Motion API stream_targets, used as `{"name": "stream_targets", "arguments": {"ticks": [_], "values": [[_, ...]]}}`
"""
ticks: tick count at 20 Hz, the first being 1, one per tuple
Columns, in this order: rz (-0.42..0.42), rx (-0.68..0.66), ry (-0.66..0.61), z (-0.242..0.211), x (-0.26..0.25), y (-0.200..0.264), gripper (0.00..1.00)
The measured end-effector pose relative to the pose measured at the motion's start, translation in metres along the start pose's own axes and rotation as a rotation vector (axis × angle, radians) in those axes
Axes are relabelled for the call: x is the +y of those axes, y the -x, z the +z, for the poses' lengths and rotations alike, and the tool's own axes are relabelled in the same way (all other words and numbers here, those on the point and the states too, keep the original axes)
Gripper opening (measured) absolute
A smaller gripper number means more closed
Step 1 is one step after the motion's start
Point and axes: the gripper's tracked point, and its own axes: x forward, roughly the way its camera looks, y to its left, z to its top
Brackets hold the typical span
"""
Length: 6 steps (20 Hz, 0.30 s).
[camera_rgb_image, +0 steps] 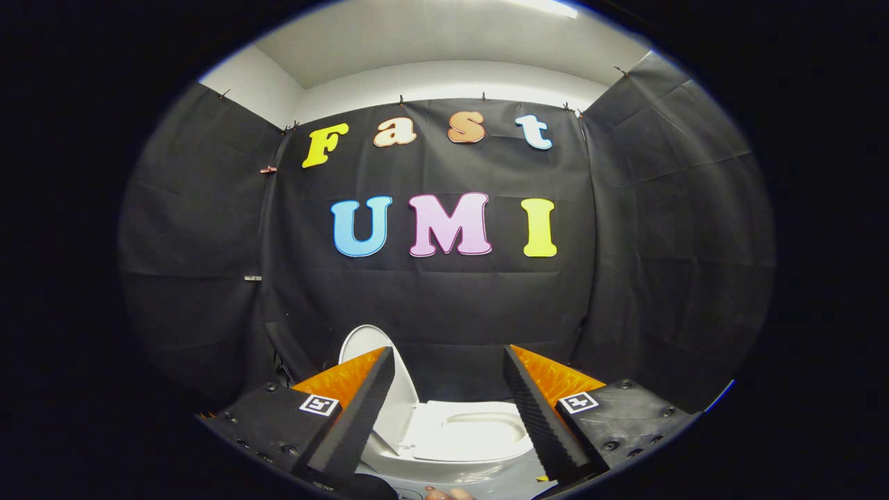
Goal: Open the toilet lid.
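A white toilet (465, 434) stands low against the black cloth wall, just ahead of my fingers. Its lid (399, 403) is raised, standing upright and leaning toward the left, partly hidden behind my left finger (354, 410). The seat ring and bowl opening (486, 425) show between the fingers. My gripper (448, 354) is open, held above and in front of the toilet, with nothing between the fingers and no contact with the lid.
Black cloth walls close in behind, left and right of the toilet. A light grey floor (500, 479) shows below the bowl. Part of a hand (448, 494) appears at the very bottom beneath the fingers.
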Motion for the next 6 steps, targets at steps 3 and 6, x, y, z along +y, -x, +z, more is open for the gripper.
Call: {"name": "stream_targets", "arguments": {"ticks": [3,6], "values": [[0.000,-0.005,0.001,0.0010,-0.0003,0.0018,0.99],[-0.002,-0.008,0.001,0.0014,0.0004,0.0032,0.99]]}}
